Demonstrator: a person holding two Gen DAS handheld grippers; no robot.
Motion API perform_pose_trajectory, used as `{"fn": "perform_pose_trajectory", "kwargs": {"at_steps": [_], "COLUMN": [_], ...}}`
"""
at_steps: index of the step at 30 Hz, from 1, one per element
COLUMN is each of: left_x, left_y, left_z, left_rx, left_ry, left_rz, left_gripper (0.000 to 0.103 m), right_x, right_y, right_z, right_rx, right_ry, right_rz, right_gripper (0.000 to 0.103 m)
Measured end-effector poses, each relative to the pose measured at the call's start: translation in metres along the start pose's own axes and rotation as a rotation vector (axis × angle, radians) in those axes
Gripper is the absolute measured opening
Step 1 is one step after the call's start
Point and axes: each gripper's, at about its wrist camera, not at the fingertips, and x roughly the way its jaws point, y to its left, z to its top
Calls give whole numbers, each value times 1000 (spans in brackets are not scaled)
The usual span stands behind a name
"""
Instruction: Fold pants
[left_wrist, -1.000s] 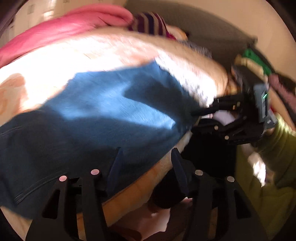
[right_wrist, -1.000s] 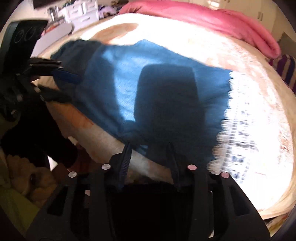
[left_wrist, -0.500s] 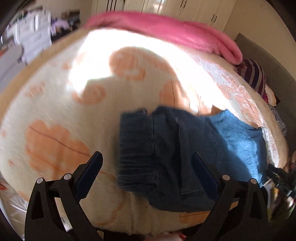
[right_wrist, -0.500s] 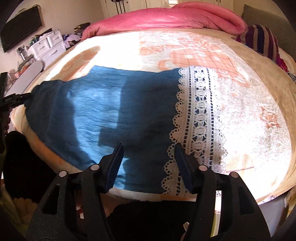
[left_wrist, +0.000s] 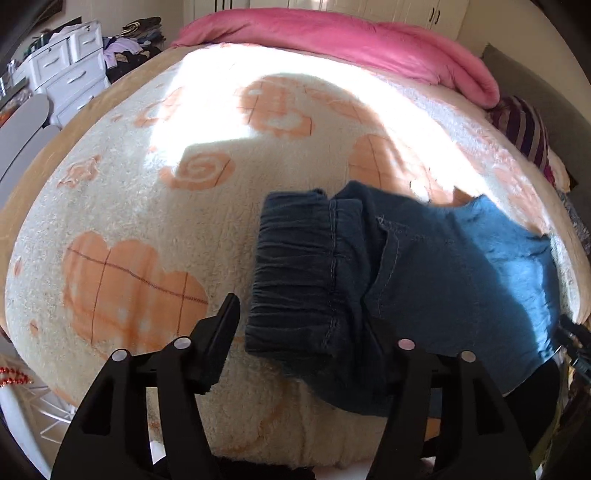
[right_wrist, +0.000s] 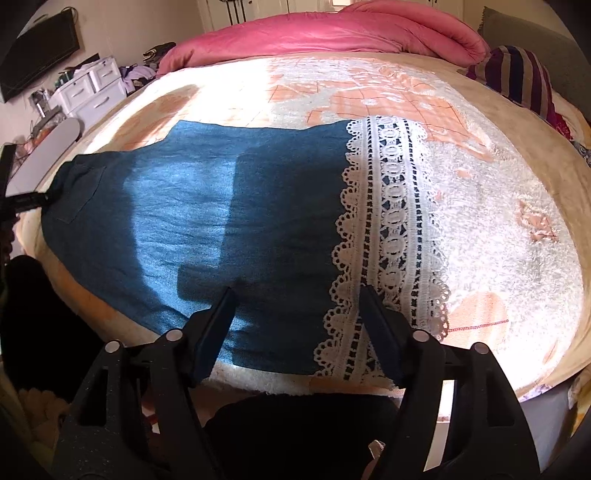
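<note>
**Pants flat on the bed, both tools empty**

Pants (left_wrist: 424, 273) lie spread across the near edge of the bed (left_wrist: 155, 206), on its cream fleece blanket with orange patterns. In your left wrist view the gathered elastic waistband (left_wrist: 295, 280) sits at the left end of the garment, just beyond your left tool (left_wrist: 306, 332), whose fingers stand wide apart and hold nothing; the right finger overlaps the dark denim in the picture, and whether it touches is not clear. In your right wrist view the blue legs (right_wrist: 221, 221) run left to right and end in a broad white lace hem (right_wrist: 391, 236). Your right tool (right_wrist: 295, 325) hangs over the near edge at that hem end, fingers well spread and gripping nothing. A pink duvet (right_wrist: 325, 33) is bunched along the far side of the bed, a striped cushion (right_wrist: 517, 77) lies far right, and white drawers (left_wrist: 70, 70) stand far left.
</note>
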Motion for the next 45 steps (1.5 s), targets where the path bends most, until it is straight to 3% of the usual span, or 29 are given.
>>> {"fn": "perform_pose_trajectory", "kwargs": {"at_steps": [4,6,7,9,14,18,23,25,28,32,35,38,45], "left_x": [-34,-62,-70,-75,-50,-22,18,31,59,82,92,101,118], "left_y": [-10,-29,-40,-61,-124,-162,-196,-203,-207,-198,-192,-192,-201], "left_z": [0,3,4,8,14,24,53,63,81,89,90,91,94], "left_rx": [33,101,135,191,299,356,417,436,425,363,335,348,341], "left_ry": [-110,-215,-240,-255,-193,-131,-61,-48,-8,20,33,51,86], "left_rz": [37,74,69,20,-171,-271,-283,-270,-271,-332,-392,-398,-466], "left_gripper": [64,70,77,79,79,79,79,79,79,79,79,79,73], "right_x": [-8,-20,-23,-25,-11,15,16,3,-21,-21,-10,8,57], "right_y": [2,10,14,20,40,45,45,39,10,-41,-75,-95,-109], "right_z": [0,2,3,8,18,13,12,19,45,79,100,114,124], "right_rx": [-3,-45,-48,-42,-86,-92,-103,-78,7,160,270,317,296], "right_ry": [-6,-53,-65,-84,-62,61,74,28,-71,-92,-93,-72,41], "right_rz": [-25,-67,-67,-34,-5,-38,-40,-15,-26,-84,-35,1,38], "right_gripper": [64,65,66,66,69,74,76,76,76,76,71,62,41]}}
